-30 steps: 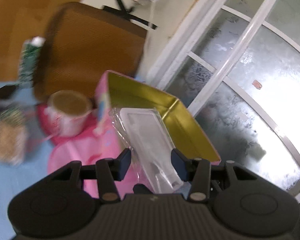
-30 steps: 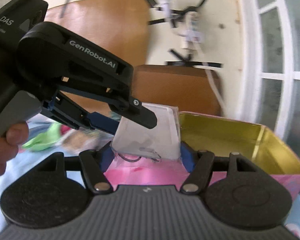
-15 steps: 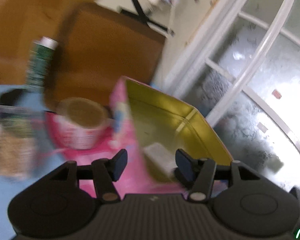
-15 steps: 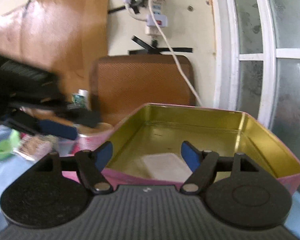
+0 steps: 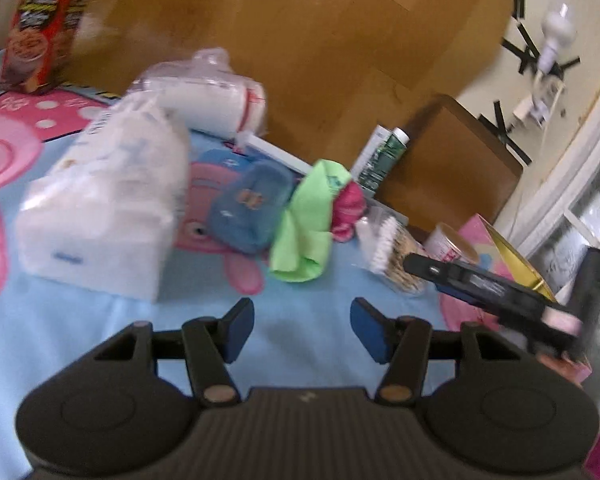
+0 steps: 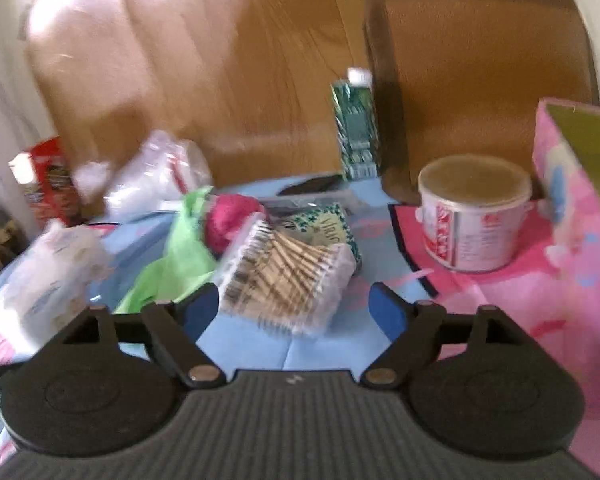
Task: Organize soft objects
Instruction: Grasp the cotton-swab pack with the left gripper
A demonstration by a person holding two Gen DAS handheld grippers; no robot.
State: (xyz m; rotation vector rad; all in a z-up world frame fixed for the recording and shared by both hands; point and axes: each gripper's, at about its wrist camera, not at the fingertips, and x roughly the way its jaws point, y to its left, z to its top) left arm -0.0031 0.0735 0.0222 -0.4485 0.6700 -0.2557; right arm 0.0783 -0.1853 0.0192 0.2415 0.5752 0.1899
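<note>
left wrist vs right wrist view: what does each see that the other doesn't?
Left wrist only: the small blue pouch, the right gripper seen from the side, and a window frame.
Right wrist only: the pink tin's side up close.
Both: the green cloth, cotton swabs pack, round tub, tissue pack and red box.

Clear case isn't between the left gripper (image 5: 302, 330) pads anymore, it's out of view. Both grippers, the right gripper (image 6: 292, 309) too, now face the pile, not the pink tin (image 6: 576, 184).
</note>
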